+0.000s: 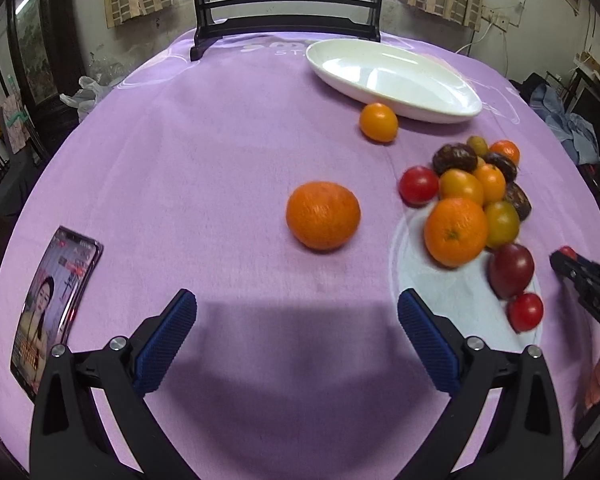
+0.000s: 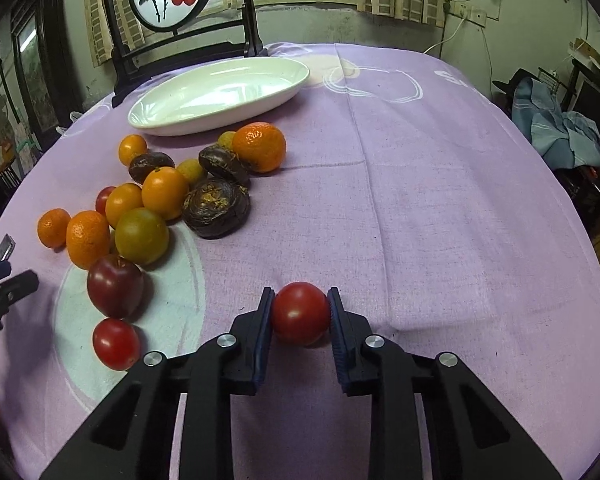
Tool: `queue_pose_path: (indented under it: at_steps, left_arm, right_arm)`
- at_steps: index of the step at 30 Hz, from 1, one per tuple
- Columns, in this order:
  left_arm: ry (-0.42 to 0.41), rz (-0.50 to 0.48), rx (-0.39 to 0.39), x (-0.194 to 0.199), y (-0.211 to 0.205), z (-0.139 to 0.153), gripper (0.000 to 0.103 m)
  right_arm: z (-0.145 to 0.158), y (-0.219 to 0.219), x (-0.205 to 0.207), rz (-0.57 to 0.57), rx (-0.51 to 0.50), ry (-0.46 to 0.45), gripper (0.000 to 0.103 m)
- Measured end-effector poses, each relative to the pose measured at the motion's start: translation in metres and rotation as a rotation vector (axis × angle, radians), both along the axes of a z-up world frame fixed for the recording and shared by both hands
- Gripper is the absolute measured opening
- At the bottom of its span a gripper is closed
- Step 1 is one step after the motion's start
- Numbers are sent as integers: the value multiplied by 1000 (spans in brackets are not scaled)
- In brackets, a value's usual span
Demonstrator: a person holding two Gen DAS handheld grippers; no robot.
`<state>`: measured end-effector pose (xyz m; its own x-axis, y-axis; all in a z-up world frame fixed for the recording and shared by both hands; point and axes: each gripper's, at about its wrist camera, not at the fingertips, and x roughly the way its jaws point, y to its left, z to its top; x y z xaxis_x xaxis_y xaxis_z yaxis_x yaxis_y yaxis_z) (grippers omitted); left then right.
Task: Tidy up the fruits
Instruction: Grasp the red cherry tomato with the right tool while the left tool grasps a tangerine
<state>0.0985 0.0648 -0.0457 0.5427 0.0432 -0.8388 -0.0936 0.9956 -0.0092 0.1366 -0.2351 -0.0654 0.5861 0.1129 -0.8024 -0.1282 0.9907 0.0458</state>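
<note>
Right wrist view: right gripper (image 2: 301, 309) closed on a red tomato (image 2: 300, 314) at its widest, low over the near surface (image 2: 440, 220). Light, smooth, soft-skinned; probably bruises or slips under a hard squeeze. Left gripper (image 1: 298, 316) open, empty, short of the orange (image 1: 323, 215). Plate (image 2: 204, 120) far left, bare.

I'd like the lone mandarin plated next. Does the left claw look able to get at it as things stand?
Probably yes. The left claw is open and empty, and the mandarin sits alone on bare purple cloth straight ahead of it, apart from the fruit pile on its right.
</note>
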Motion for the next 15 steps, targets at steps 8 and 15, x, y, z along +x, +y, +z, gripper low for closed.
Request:
queue_pose_path:
  at_steps: [8, 15]
  left_arm:
    - [-2, -3, 24, 38, -2, -3, 97]
    - [21, -48, 16, 47, -11, -14, 43]
  right_arm:
    - [2, -2, -8, 42, 95, -20, 27]
    - [3, -2, -9, 47, 111, -27, 27]
